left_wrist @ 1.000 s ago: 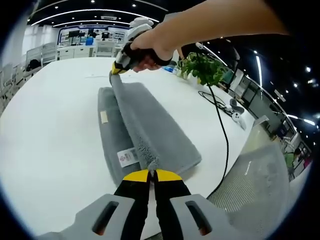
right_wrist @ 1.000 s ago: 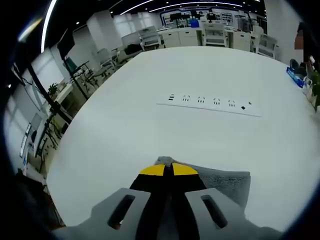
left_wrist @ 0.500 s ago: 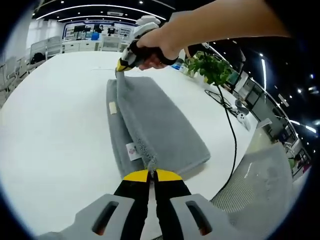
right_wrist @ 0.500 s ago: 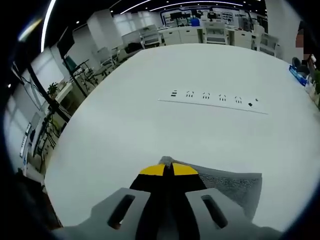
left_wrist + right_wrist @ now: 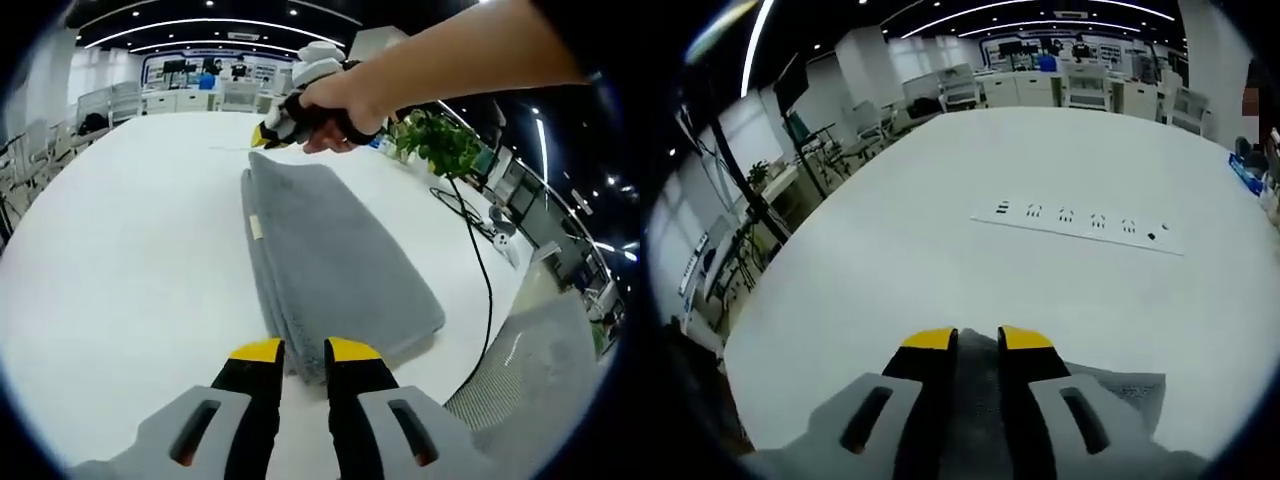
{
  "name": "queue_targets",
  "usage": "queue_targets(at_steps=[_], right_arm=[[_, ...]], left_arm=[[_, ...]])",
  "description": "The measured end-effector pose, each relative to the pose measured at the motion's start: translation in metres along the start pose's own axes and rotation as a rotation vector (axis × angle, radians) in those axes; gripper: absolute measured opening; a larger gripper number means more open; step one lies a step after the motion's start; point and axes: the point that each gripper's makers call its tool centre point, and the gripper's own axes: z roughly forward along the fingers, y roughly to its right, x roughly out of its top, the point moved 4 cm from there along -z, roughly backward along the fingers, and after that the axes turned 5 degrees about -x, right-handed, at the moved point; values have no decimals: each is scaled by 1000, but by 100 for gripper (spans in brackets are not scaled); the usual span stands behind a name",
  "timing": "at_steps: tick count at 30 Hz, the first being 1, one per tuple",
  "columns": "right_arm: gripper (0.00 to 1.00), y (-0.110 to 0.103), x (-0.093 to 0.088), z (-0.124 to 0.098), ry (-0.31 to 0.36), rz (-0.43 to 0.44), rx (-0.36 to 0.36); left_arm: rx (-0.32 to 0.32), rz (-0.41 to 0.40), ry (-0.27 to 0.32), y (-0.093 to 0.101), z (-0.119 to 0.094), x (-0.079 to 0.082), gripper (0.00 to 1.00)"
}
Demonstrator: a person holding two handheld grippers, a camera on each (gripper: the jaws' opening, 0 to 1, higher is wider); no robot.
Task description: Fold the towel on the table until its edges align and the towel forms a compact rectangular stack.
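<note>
The grey towel [image 5: 330,250] lies folded in a long flat stack on the white table [image 5: 120,250], with a small white tag [image 5: 256,228] showing on its left edge. My left gripper [image 5: 303,352] stands open at the towel's near end, its jaws apart over the edge. At the far end a hand [image 5: 340,100] holds my right gripper [image 5: 268,135] just above the towel's corner. In the right gripper view my right gripper [image 5: 978,340] is open, and the towel [image 5: 1120,385] lies under and between its jaws.
A white power strip [image 5: 1080,218] lies on the table [image 5: 940,250] beyond the towel. A potted plant [image 5: 440,145] stands at the table's right edge, and a black cable [image 5: 480,270] runs along it. A mesh chair back [image 5: 530,380] stands off the table's right side.
Both grippers have opened and let go of the towel's edge. The lifted top layer has dropped flat onto the stack, covering the white label near the left gripper.
</note>
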Motion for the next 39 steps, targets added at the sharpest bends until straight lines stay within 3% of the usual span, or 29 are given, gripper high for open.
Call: queue_targets(at_steps=[11,14,21,31,39], right_arm=[[31,5,6,-13,21,-64,37],[25,8,-2,-15,-20,-132,32],[15,-1,-17,-10,-67,-156,68],[16,-14,-39,9,-122,-190,84],[17,-17,-42,19,-133,-197,87]], left_arm=[[-6,39,2,9,3,9,16],[0,44,5,8,2,11,16],[11,54,26,8,-5,18,16],[18,38,20,1,-8,11,16],[19,29,11,-7,-8,8,16]])
